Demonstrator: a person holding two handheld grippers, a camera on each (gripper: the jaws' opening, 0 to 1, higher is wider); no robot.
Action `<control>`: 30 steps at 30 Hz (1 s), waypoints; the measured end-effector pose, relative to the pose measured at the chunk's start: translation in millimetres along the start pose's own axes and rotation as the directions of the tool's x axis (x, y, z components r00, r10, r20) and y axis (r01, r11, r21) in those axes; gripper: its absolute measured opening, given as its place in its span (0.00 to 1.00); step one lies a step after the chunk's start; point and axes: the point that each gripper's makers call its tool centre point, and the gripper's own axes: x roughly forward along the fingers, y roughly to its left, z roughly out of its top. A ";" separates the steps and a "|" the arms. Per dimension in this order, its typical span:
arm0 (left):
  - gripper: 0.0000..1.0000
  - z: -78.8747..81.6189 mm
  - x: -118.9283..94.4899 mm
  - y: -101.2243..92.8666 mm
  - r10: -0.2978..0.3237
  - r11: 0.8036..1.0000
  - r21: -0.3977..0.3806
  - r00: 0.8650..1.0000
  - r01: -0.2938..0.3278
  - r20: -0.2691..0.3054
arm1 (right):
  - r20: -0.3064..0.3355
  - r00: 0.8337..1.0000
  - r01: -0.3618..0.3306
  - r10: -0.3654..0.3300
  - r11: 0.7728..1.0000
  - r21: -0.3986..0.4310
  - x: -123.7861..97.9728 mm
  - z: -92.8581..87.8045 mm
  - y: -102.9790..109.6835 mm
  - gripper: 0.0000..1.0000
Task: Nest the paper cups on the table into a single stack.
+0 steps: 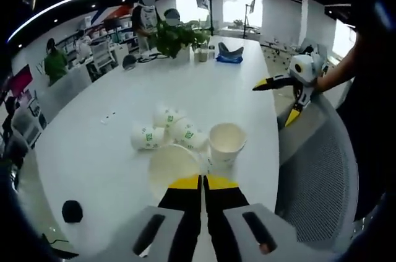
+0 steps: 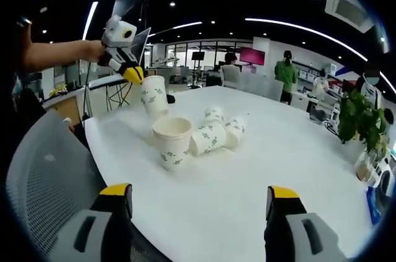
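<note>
Gripped at its rim by the closed left tool [image 1: 202,183], one cup [image 1: 173,168] hangs tilted just beside an upright cup [image 1: 226,143] on the white worktop [image 1: 93,150]. Three more cups [image 2: 216,131] lie toppled behind. Right tool [image 2: 201,200] gapes wide, holding nothing.

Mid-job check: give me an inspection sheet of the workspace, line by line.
Surface: white table, mostly bare around the cups.
Job's things: one upright cup standing; three cups lying on their sides beside it; one held cup lifted above the table.
Clutter: potted plant, blue object and small items at the far end; a black object near the table edge.
Grippers: left tool shut on the held cup; right tool open, off the table edge.
Cables: one near the plant, faint.
Surroundings: grey mesh chair; office desks, people standing.
</note>
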 end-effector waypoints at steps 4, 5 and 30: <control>0.00 18.2 -3.7 -5.9 0.006 1.000 0.024 1.000 -0.006 0.022 | 0.001 1.000 0.001 -0.001 1.000 0.000 -0.2 0.6 0.3 0.91; 0.00 21.7 -4.1 -7.1 0.006 1.000 0.030 1.000 -0.007 0.027 | 0.001 1.000 0.000 0.000 1.000 0.000 -0.2 0.6 0.6 0.91; 0.00 67.8 5.4 -43.3 -0.060 0.986 0.159 0.998 0.056 0.023 | 0.004 1.000 0.005 -0.005 1.000 0.004 -0.5 0.8 -0.8 0.90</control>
